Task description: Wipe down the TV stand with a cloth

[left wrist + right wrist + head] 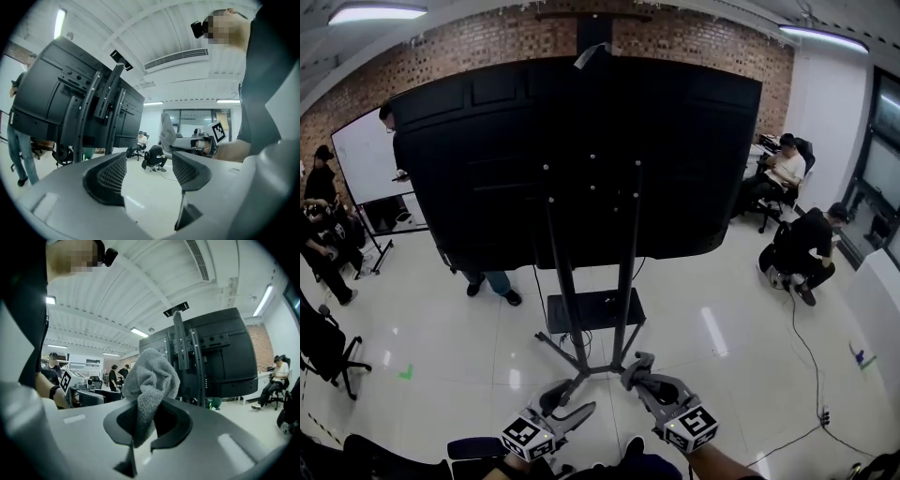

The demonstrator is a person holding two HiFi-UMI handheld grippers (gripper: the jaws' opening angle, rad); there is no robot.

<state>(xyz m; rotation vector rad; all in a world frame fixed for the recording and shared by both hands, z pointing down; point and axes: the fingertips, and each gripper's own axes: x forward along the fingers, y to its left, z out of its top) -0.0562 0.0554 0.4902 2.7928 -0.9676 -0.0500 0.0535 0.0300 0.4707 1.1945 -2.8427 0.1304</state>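
Observation:
The tall black TV stand carries a big screen seen from its back, with a small shelf low down and wheeled base legs on the white floor. In the head view my right gripper hovers by the right base leg, shut on a grey cloth. The right gripper view shows the cloth bunched up between the jaws of the right gripper, the stand's posts just ahead. My left gripper is open and holds nothing; the stand is to its left.
A person stands behind the screen. Two people sit at the right, and a cable trails across the floor there. A whiteboard and an office chair stand at the left.

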